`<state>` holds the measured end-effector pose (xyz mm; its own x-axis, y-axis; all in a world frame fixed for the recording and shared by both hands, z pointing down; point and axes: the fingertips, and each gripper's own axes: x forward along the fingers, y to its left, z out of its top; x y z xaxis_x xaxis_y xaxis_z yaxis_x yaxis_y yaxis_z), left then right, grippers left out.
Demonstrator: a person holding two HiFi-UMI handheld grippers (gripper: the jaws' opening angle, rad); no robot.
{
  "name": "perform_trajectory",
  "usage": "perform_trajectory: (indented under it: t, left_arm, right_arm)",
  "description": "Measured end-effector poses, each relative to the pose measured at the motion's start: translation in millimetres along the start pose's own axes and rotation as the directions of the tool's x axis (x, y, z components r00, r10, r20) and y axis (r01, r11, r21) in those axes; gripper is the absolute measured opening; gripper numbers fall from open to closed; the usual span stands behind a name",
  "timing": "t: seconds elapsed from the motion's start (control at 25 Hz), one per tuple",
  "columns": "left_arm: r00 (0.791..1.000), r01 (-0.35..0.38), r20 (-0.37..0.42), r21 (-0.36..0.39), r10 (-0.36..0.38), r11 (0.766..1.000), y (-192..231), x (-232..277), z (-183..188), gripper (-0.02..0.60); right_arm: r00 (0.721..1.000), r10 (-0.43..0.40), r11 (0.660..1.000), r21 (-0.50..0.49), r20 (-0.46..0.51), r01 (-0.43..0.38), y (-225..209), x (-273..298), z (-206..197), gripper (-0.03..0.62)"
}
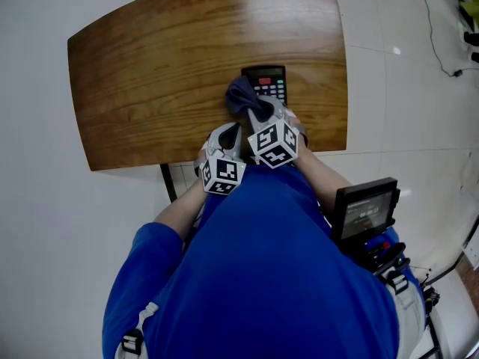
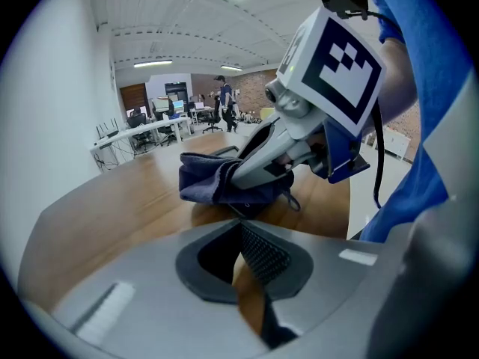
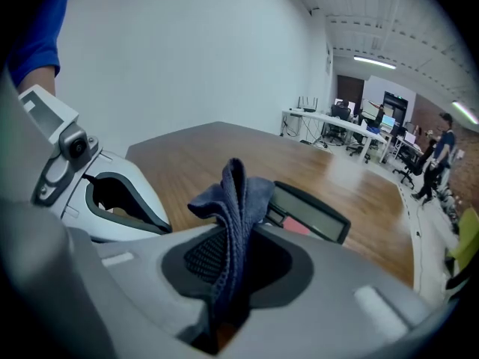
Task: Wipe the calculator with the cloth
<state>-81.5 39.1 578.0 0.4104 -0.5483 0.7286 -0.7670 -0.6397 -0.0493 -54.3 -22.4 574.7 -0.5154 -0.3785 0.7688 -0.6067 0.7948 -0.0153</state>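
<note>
A black calculator (image 1: 268, 81) lies near the front right of the wooden table (image 1: 165, 66). A dark blue cloth (image 1: 241, 96) is bunched over its left lower part. My right gripper (image 1: 254, 114) is shut on the cloth (image 3: 236, 200), which stands up between its jaws, and the calculator (image 3: 308, 215) lies just beyond. My left gripper (image 1: 230, 134) hovers beside it at the table's front edge, a little to the left. Its jaws (image 2: 243, 264) are shut with nothing in them. In the left gripper view, the right gripper (image 2: 228, 176) presses the cloth (image 2: 202, 178) down.
The table's front edge runs just under both grippers. A device with a screen (image 1: 365, 212) hangs at the person's right hip. A cable (image 1: 438, 36) lies on the white floor at the far right. Office desks and people show far behind.
</note>
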Motion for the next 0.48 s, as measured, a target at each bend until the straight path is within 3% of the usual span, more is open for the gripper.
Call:
perform_trajectory:
  t: [0.48]
  left_arm:
    - [0.999, 0.025, 0.026, 0.017, -0.025, 1.0, -2.1, 12.8, 7.1, 0.006]
  right_arm:
    - [0.994, -0.101, 0.992, 0.068, -0.045, 0.104, -44.1, -14.4, -26.3, 0.067]
